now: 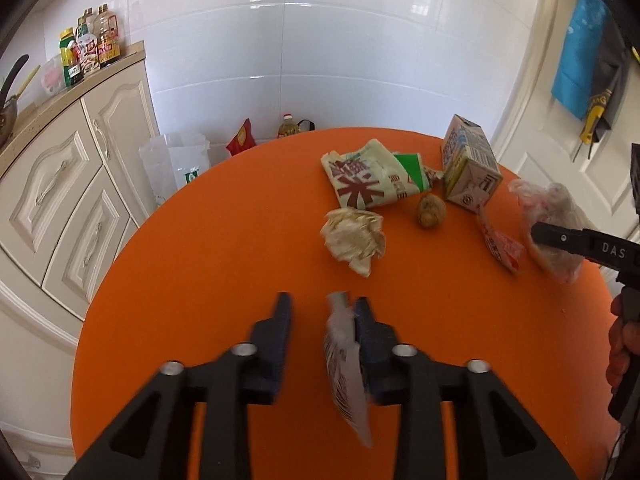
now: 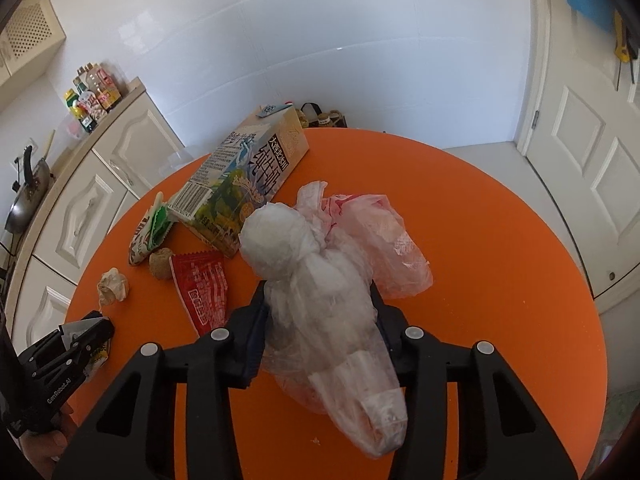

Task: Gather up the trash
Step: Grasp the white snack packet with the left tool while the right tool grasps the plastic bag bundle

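Note:
On the round orange table [image 1: 200,280] my left gripper [image 1: 322,308] is open. A white printed wrapper [image 1: 344,372] stands on edge against its right finger, with a gap to the left finger. My right gripper [image 2: 318,292] is shut on a clear plastic bag [image 2: 320,272] stuffed with white and pink waste, which fills the space between both fingers. Beyond lie a milk carton [image 2: 240,176], a cream and green rice wrapper [image 1: 368,178], a crumpled paper ball [image 1: 354,240], a brown lump [image 1: 431,210] and a red sachet [image 2: 204,288].
Cream kitchen cabinets [image 1: 68,200] stand left of the table, with bottles [image 1: 92,40] on the counter. Plastic bags [image 1: 176,160] sit on the floor behind the table. A white door [image 2: 592,160] is at the right. A hand [image 1: 620,344] holds the right gripper's handle.

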Tool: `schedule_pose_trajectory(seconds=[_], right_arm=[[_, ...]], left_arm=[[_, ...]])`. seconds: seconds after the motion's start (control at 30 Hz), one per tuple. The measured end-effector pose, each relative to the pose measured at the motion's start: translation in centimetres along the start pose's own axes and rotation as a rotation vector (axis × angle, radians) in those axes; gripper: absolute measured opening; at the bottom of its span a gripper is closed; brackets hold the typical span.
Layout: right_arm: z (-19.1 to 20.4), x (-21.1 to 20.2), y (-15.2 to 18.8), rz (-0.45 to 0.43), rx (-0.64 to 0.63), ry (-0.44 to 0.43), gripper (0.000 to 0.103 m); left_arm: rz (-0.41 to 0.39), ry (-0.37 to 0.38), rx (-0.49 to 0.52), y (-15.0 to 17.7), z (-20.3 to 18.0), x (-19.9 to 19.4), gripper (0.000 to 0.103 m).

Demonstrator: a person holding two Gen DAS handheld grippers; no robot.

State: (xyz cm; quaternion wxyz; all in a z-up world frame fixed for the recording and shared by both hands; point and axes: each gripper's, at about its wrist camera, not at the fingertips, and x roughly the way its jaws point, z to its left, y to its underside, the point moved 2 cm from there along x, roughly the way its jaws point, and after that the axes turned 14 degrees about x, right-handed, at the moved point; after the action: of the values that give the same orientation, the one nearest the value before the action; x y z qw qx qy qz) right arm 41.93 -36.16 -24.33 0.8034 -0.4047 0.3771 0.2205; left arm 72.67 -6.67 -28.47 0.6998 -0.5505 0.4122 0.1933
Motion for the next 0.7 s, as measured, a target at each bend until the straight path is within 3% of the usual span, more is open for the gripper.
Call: schedule_pose_trajectory(seconds=[0.03,0.07,0.17,0.2,0.3,0.33,0.53,0.7], right_arm=[[-0.1,-0.1,0.1,0.000,-0.001,0.001,0.044],[-0.1,-0.2,0.3,0.002,-0.002,0.000,0.044],[-0.2,-0.5,0.7,0.003,-0.006,-0.002,0.044],[-0.2,-0.5,0.8,0.002,-0.006,-0.004,0.044],[-0.3,-0.5,0.8,-0.002,-0.010,-0.008,0.044],[-0.3,-0.5,0.9,-0.002,-0.015,-0.009,0.044],[-0.5,-1.1,1.5,0.007,-0.018,-0.034,0.043],[-1.2,-1.8,2.1,0.011,-0.013,-0.048,0.043]], left_arm=[[0.011,-0.015,-0.012,0.3,0.1,-0.2,0.079],[-0.003,-0.035,-0.013,0.7,0.1,-0.5,0.087],[-0.024,-0.022,0.000,1.0,0.2,-0.5,0.090],[-0.023,-0.020,-0.004,1.2,0.0,-0.3,0.087],[-0.011,-0.014,-0.005,1.1,0.2,0.7,0.062],[-0.008,-0.008,-0.004,0.9,0.1,0.9,0.046],[-0.015,0.015,-0.024,0.8,0.9,1.4,0.025],[-0.020,0.033,-0.007,1.6,0.7,0.4,0.023]])
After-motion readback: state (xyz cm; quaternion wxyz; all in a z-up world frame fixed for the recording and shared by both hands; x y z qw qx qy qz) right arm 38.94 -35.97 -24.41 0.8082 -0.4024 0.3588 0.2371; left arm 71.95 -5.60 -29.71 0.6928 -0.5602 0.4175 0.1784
